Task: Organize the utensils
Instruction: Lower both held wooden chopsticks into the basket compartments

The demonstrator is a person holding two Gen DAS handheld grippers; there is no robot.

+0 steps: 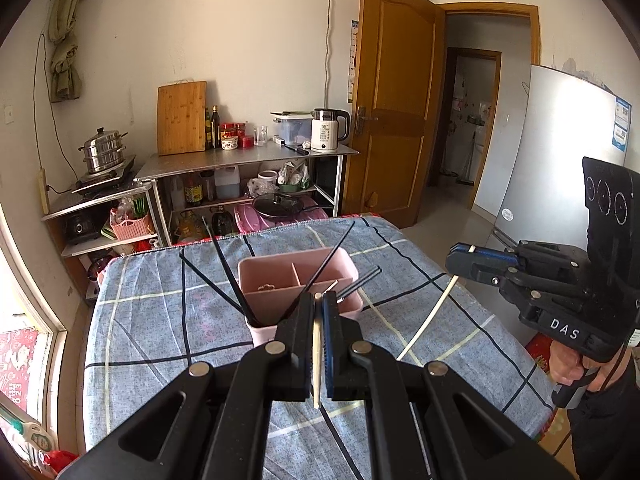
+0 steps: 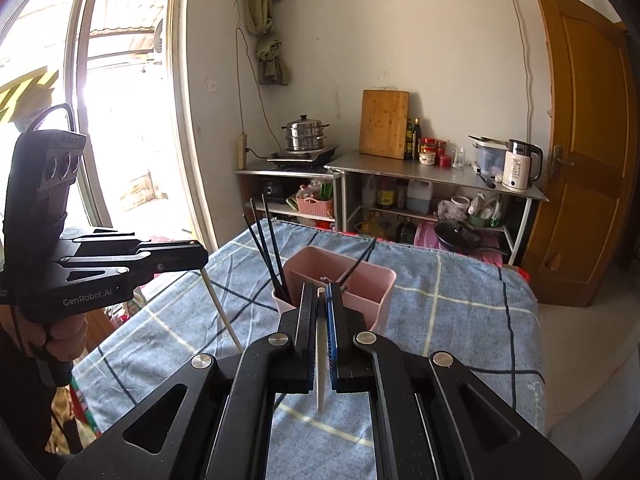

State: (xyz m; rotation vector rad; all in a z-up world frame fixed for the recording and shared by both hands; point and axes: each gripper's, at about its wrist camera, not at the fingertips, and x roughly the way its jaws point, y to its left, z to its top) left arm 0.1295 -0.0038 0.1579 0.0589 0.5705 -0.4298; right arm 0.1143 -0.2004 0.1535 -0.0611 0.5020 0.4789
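Both claws are clamping a white chopstick each, above the table by the pink holder.

Left claw is pointing level toward the holder, its fingers pressed together on a white chopstick that is hanging down between them, tip over the blue checked cloth. Right claw is hovering just short of the holder's near rim, gripped the same way on its own white stick, which is also pointing down. Each is being held by a hand on a pistol grip. Black chopsticks are leaning out of the holder's near-left compartment, and more are slanting from the right one. Behind, a kettle and board are sitting on a steel shelf.
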